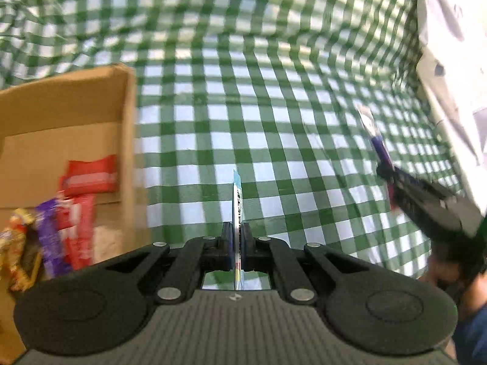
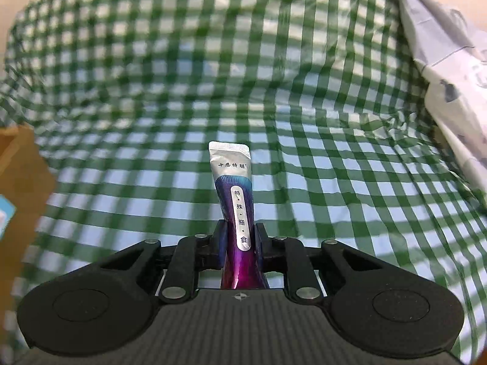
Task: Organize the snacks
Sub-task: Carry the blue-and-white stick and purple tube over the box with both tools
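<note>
Cardboard box (image 1: 70, 115) left on the tablecloth (image 1: 274, 121), snack packets (image 1: 76, 213) inside.

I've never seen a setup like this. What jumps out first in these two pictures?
The green-and-white checked cloth fills both views. In the right wrist view, a purple and silver sachet stands upright, pinched in the right gripper. In the left wrist view, the left gripper clamps a thin blue-white packet edge-on, with a cardboard box of bright red and purple snacks at left.
</note>
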`<control>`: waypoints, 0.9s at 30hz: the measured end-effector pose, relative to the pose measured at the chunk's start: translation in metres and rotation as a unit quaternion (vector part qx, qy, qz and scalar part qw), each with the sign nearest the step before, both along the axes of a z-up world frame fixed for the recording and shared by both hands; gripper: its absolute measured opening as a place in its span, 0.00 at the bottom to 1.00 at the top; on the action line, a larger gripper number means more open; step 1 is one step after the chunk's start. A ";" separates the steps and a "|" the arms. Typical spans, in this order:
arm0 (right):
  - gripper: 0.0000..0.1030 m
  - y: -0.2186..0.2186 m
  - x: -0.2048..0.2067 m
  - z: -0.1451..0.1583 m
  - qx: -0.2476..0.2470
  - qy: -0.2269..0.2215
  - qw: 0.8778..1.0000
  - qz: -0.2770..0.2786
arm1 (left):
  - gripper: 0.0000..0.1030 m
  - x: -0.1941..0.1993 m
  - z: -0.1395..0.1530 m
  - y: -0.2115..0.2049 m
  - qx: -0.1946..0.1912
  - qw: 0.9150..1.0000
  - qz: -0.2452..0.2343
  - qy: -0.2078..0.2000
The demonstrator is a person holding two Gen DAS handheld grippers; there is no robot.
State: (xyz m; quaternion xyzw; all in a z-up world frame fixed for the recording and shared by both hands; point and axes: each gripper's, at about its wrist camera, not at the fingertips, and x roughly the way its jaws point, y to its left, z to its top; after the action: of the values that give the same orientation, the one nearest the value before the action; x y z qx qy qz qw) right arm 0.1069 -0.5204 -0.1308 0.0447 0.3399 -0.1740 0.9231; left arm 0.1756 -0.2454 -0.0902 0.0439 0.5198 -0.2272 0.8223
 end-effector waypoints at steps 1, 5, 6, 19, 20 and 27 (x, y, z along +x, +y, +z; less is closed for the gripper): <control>0.18 0.012 -0.010 0.010 0.007 -0.008 1.000 -0.002 | 0.04 -0.005 0.008 0.009 -0.004 1.000 0.005 -0.006; 0.18 0.067 -0.040 0.043 0.039 -0.029 0.999 0.010 | 0.04 -0.026 0.032 0.052 -0.013 0.999 0.027 -0.024; 0.18 0.083 -0.047 0.050 0.045 -0.030 0.998 0.019 | 0.04 -0.033 0.037 0.063 -0.014 0.999 0.033 -0.028; 0.18 0.273 -0.101 0.105 0.093 -0.047 0.983 0.149 | 0.04 -0.106 0.079 0.210 -0.029 0.990 0.119 -0.069; 0.18 0.282 -0.103 0.108 0.090 -0.046 0.982 0.160 | 0.04 -0.112 0.081 0.218 -0.031 0.989 0.124 -0.072; 0.18 0.327 -0.123 0.117 0.069 -0.040 0.978 0.193 | 0.04 -0.139 0.082 0.256 -0.041 0.985 0.143 -0.086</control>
State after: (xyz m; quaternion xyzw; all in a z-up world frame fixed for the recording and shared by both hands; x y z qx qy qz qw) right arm -0.0164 -0.1932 -0.0140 0.0491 0.3165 0.0334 0.9467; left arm 0.0362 0.0104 -0.0079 -0.0449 0.4382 -0.1237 0.8892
